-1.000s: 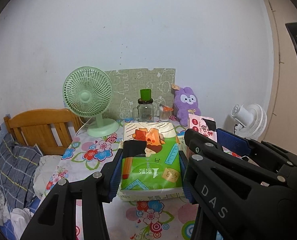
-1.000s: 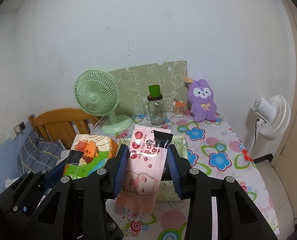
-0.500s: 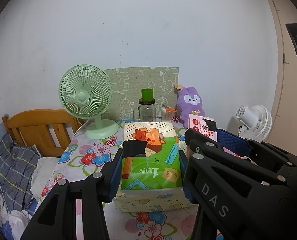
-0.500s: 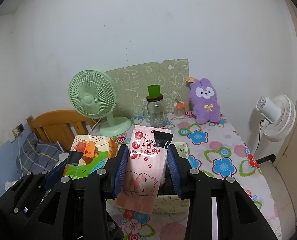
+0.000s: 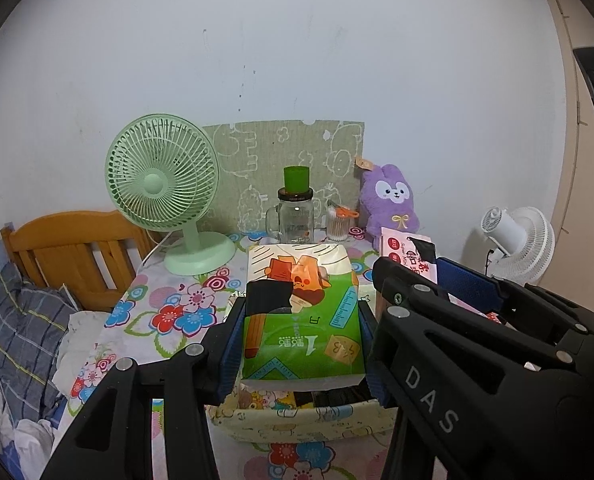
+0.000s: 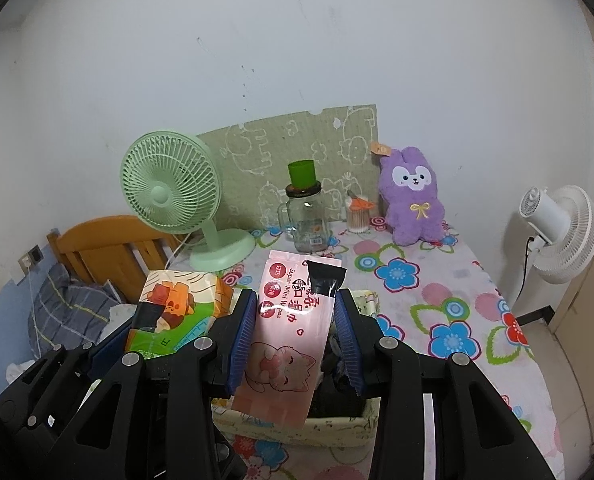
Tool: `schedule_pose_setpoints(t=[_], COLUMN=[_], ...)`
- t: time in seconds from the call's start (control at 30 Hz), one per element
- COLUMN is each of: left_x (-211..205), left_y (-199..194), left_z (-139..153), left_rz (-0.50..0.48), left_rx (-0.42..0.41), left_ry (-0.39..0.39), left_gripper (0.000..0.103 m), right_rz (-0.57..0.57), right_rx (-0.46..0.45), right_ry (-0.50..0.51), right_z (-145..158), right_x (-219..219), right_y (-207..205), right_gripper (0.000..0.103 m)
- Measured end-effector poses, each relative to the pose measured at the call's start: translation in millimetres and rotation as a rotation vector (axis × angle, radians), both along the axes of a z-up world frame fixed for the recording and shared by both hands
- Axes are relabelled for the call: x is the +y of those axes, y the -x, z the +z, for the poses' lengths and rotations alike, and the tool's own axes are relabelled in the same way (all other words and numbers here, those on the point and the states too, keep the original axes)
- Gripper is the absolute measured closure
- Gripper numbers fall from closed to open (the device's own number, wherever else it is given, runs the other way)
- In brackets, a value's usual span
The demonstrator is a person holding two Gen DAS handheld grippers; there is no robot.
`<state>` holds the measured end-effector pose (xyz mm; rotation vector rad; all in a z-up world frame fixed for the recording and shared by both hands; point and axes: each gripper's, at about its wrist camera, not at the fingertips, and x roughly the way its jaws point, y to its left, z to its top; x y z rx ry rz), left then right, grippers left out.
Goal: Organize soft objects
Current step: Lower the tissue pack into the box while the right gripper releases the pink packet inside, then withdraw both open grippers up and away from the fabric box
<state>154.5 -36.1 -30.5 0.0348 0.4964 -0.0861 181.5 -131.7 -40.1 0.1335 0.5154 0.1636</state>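
Note:
My left gripper (image 5: 299, 312) is shut on a green and orange tissue pack (image 5: 301, 316) and holds it above a patterned fabric storage box (image 5: 297, 424). My right gripper (image 6: 295, 312) is shut on a pink wet-wipes pack (image 6: 285, 344) with a cat print, also above the box (image 6: 337, 428). The tissue pack shows at the left in the right wrist view (image 6: 177, 312). The wipes pack shows at the right in the left wrist view (image 5: 407, 250). A purple plush bunny (image 6: 411, 196) sits at the back of the table.
On the floral tablecloth (image 6: 437, 300) stand a green desk fan (image 6: 177, 200), a glass jar with a green cup on top (image 6: 305, 212) and a cotton-swab holder (image 6: 357, 216). A white fan (image 6: 557, 228) stands right of the table. A wooden bed frame (image 5: 69, 248) is left.
Both grippers with their packs have risen and pulled back a little. The fabric box now shows below the packs. Both stay shut.

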Motion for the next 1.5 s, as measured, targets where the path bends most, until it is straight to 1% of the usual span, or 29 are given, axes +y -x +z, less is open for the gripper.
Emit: schedule_pose_setpoints(t=[0.23,0.47,0.7,0.73,0.8,0.83,0.87,0.93,0.97,1.07,1.3,1.5], left_x=[0.4,3.0,2.5,2.8,4.6,5.3,6.2,7.3,7.9,11.9,20.1,27.4], left_y=[-20.4,-44.7,-64.9,-67.4,-72.8,-74.4,-75.9,-76.1,-75.9,-77.6,-82.6,-84.7], left_z=[-10.1,-23.3,-38.9,-41.0,-45.9,-47.5,-49.1,-49.6,-49.7,-51.5,-56.9,-60.2], left_rz=[0.012,0.013,0.009,0.008,0.007,0.007,0.012,0.027,0.031,0.04,0.04,0.064], left_rx=[0.025,0.073,0.113,0.12,0.137,0.144,0.152,0.146,0.145,0.155,0.182,0.195], left_ry=[0.001,0.025,0.027,0.029,0.032,0.031,0.024,0.0,-0.013,-0.04,-0.031,-0.027], left_gripper=[0.05,0.05,0.049,0.048,0.042,0.032,0.026,0.019,0.018,0.017,0.016,0.016], right_rz=[0.0,0.012,0.024,0.025,0.03,0.034,0.04,0.048,0.053,0.068,0.111,0.133], right_rx=[0.03,0.051,0.083,0.089,0.101,0.105,0.109,0.111,0.112,0.115,0.138,0.152], right_ry=[-0.001,0.005,0.002,0.003,0.004,0.004,0.006,0.013,0.02,0.026,0.024,0.029], right_z=[-10.3,-21.2,-34.9,-37.2,-41.9,-43.7,-45.6,-48.1,-49.6,-53.8,-61.6,-65.7], right_x=[-2.1,-2.2,-4.2,-4.1,-2.7,-1.9,-0.5,2.9,5.3,11.1,23.1,32.1], right_y=[-23.1,-41.4,-59.9,-62.6,-67.4,-69.5,-71.7,-74.0,-75.4,-79.9,-90.9,-96.8], right_gripper=[0.06,0.06,0.06,0.06,0.06,0.06,0.06,0.06,0.06,0.06,0.06,0.057])
